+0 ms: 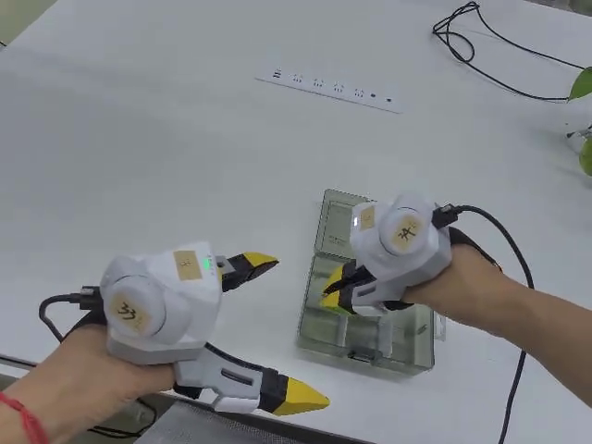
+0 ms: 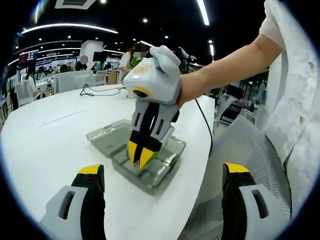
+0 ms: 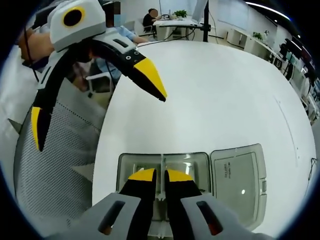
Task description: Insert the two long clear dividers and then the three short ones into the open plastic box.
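The open clear plastic box lies near the table's front edge, its lid folded flat on the far side. My right gripper points down into the box, its jaws almost together on a thin clear divider that stands upright across the tray. In the left gripper view the right gripper has its yellow tips inside the box. My left gripper hovers left of the box, open wide and holding nothing.
A white power strip lies at the back of the white table, with a black cable and plant leaves at the far right. A mesh chair stands just off the table's front edge.
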